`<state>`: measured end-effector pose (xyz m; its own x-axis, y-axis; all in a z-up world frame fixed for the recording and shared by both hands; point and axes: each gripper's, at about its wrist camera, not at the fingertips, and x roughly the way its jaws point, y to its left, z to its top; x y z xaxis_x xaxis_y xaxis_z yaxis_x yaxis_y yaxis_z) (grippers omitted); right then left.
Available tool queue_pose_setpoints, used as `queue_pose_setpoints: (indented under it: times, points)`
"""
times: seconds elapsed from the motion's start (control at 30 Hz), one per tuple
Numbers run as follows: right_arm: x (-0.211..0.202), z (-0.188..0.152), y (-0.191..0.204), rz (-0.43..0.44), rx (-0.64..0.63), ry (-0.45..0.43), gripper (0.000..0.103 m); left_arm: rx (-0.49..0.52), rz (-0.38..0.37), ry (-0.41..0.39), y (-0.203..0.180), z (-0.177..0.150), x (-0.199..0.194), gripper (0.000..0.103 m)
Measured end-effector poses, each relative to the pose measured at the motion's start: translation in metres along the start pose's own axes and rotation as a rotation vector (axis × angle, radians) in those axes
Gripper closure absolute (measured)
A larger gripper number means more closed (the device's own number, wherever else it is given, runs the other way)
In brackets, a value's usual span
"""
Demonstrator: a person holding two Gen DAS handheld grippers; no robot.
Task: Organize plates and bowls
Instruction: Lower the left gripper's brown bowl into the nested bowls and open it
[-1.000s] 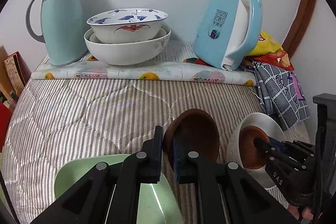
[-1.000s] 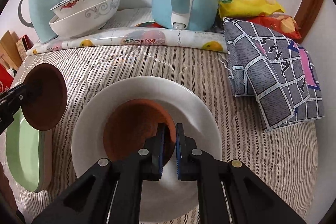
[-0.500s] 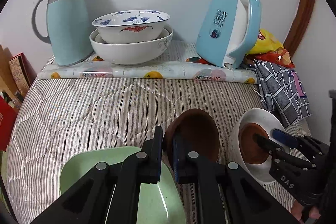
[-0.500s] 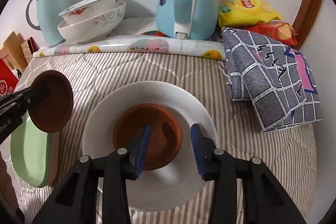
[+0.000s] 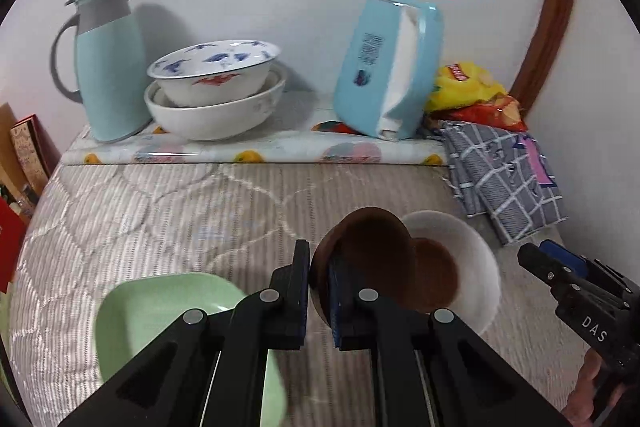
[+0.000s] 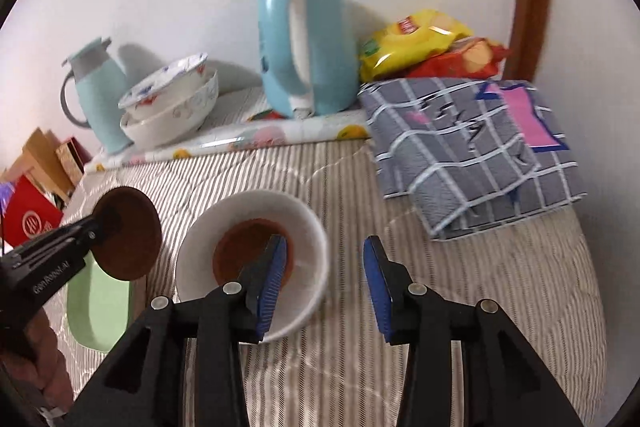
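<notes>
On the striped bench, two claws over brown saucers.

Nearest, the left claw (image 5: pixel 318 291) is clenched on the rim of a brown saucer (image 5: pixel 372 251), held tilted above the bench (image 5: pixel 168 219), with a green plate (image 5: pixel 160 311) lying below and left of it. Just right, a second saucer (image 6: pixel 250 247) lies in a white plate (image 6: pixel 308 239); the right claw (image 6: pixel 324 279) hangs released above it, jaws apart, nothing between them. Farther back, two stacked bowls (image 5: pixel 216 95) stand on a patterned mat between a flask (image 5: pixel 108 67) and a blue kettle (image 5: pixel 388 67).
</notes>
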<state>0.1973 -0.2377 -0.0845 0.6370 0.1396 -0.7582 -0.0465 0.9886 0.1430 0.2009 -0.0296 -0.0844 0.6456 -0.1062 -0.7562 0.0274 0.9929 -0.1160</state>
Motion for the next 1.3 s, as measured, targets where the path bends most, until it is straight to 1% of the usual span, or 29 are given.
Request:
queue_pose_setpoints:
  times: [0.23,0.47,0.73,0.93,1.3]
  points:
    - [-0.016,-0.015,-0.033,-0.034,0.038,0.0,0.063,0.013,-0.038,0.032,-0.028,-0.005,0.014,0.094]
    - [-0.017,-0.031,-0.053,-0.046,0.065,0.016,0.063,0.02,-0.053,0.059,-0.045,-0.007,0.032,0.094]
    - [-0.012,-0.041,-0.061,-0.04,0.078,0.038,0.063,0.03,-0.045,0.078,-0.054,-0.007,0.047,0.094]
    - [-0.014,-0.044,-0.06,-0.026,0.07,0.029,0.063,0.032,-0.034,0.092,-0.056,-0.007,0.052,0.094]
    - [-0.016,-0.045,-0.063,-0.043,0.068,0.033,0.063,0.046,-0.047,0.107,-0.061,-0.009,0.057,0.094]
